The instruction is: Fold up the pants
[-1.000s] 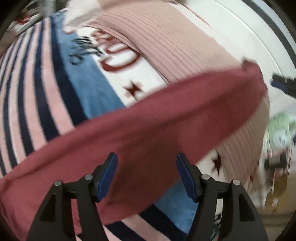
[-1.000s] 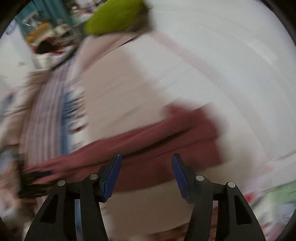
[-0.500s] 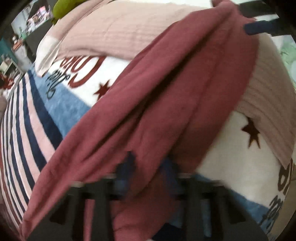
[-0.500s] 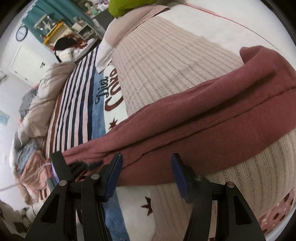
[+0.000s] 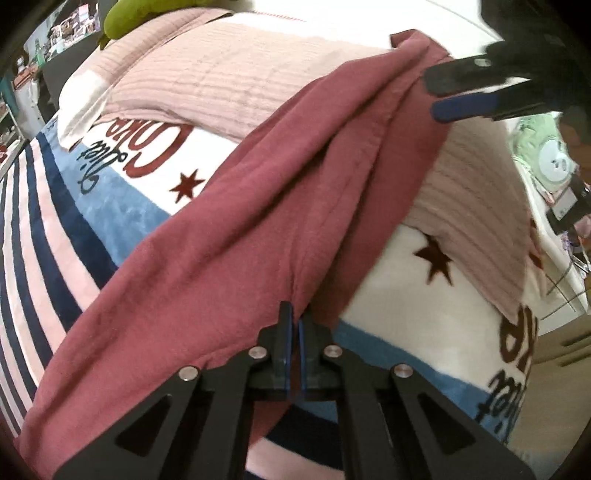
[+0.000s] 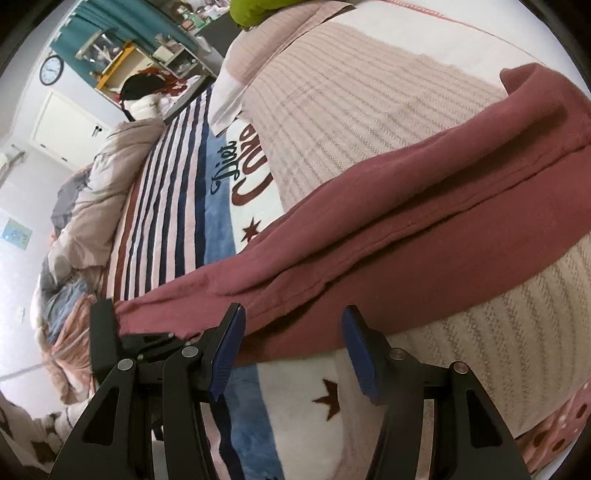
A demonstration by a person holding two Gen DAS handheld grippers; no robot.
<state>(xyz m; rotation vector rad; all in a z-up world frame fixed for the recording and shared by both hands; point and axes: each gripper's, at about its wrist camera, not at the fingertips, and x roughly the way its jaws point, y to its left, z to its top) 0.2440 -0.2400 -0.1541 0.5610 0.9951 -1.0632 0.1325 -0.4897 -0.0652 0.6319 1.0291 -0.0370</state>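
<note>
The maroon pants (image 5: pixel 280 206) lie stretched across the bed, one leg folded over the other; they also show in the right wrist view (image 6: pixel 406 221). My left gripper (image 5: pixel 293 325) is shut on the near edge of the pants. My right gripper (image 6: pixel 291 350) is open and empty, hovering just in front of the pants' long edge. It also shows in the left wrist view (image 5: pixel 465 92) at the pants' far end. The left gripper shows in the right wrist view (image 6: pixel 110 332) at the pants' left end.
The pants rest on a striped blanket with red lettering (image 5: pixel 48 206) and a beige ribbed blanket (image 6: pixel 369 110). A green pillow (image 5: pixel 136 14) lies at the bed's head. Rumpled bedding (image 6: pixel 92 177) piles at the left. Shelves and clutter (image 6: pixel 122 62) stand beyond.
My left gripper came down to the pants' edge and shut on it. My right gripper drew nearer to the pants and stayed open.
</note>
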